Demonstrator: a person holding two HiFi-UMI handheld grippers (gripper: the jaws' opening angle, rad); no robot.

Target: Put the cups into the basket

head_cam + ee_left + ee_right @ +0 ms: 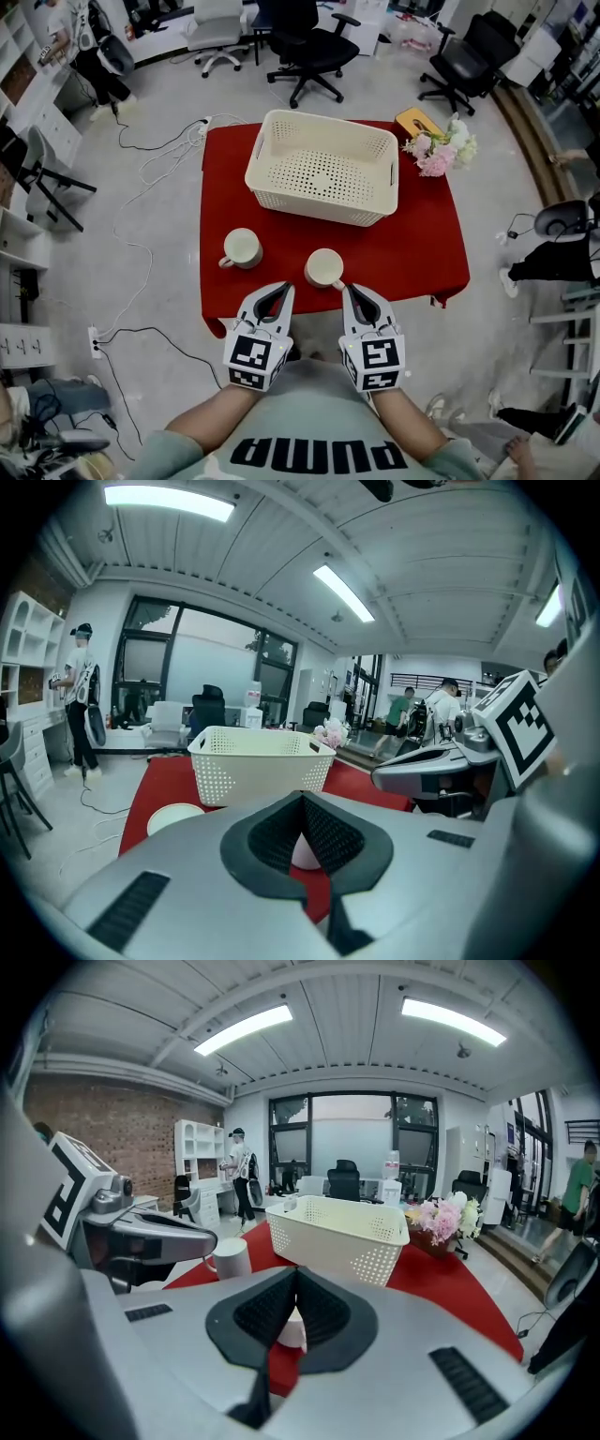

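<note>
A cream perforated basket (322, 169) stands empty at the far half of the red table (422, 244). Two cream cups sit nearer me: the left cup (242, 248) and the right cup (324, 268). My left gripper (281, 289) is shut with nothing in it, at the table's near edge between the two cups. My right gripper (352, 291) is also shut and empty, just near and right of the right cup. In the left gripper view, the basket (258, 761) lies ahead and the left cup (173, 817) is at lower left. The right gripper view shows the basket (342, 1232) and the left cup (230, 1258).
Pink flowers (441, 150) and a yellow object (417, 122) sit at the table's far right corner. Office chairs (305, 47) stand beyond the table. Cables (150, 169) trail over the floor on the left.
</note>
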